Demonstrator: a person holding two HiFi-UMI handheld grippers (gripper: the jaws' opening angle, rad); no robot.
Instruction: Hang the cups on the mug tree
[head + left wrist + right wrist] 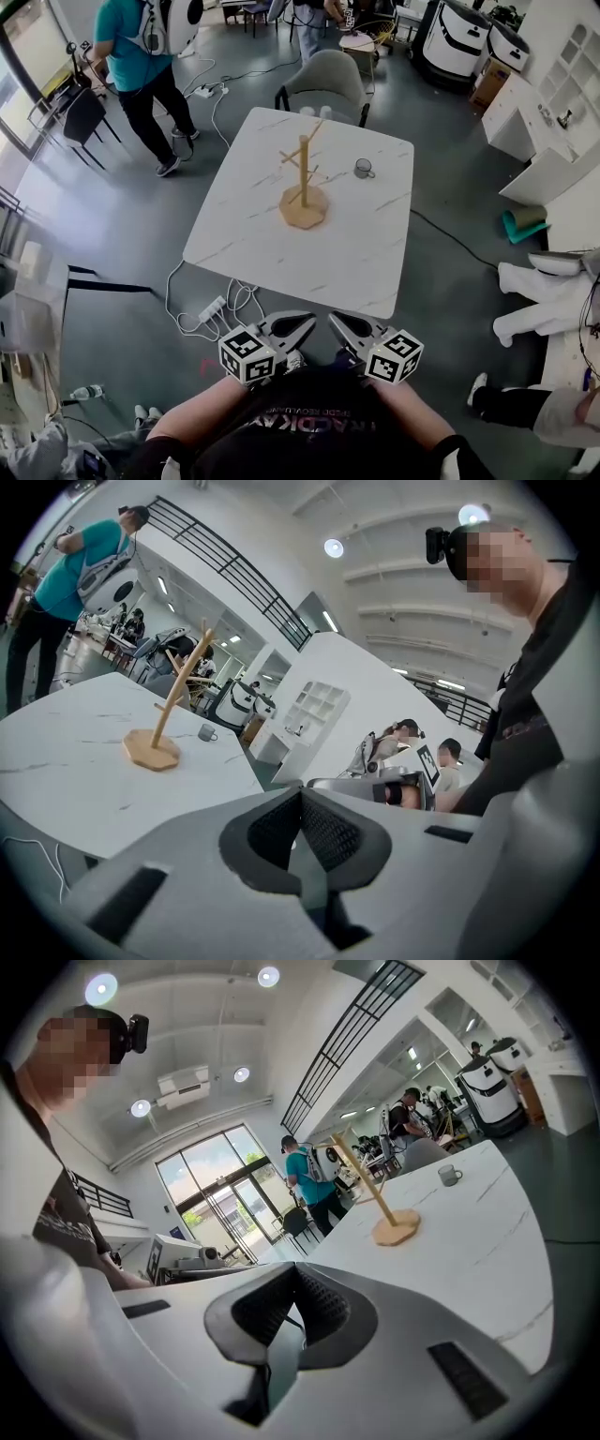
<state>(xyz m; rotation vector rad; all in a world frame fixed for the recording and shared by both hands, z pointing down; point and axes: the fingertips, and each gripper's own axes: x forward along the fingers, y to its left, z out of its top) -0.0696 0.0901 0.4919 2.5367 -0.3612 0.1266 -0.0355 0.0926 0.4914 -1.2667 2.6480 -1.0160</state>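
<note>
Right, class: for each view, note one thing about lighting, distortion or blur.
Head view: even light, table bright, mug tree sharp. Left gripper view: fisheye, black corners, ceiling lamp glaring. Right gripper view: same curving, windows bright, cup small but clear.

Grey floor (122,216), white marble table (366,253), grey chair (323,80) (at far edge), round ceiling lights (269,976).
</note>
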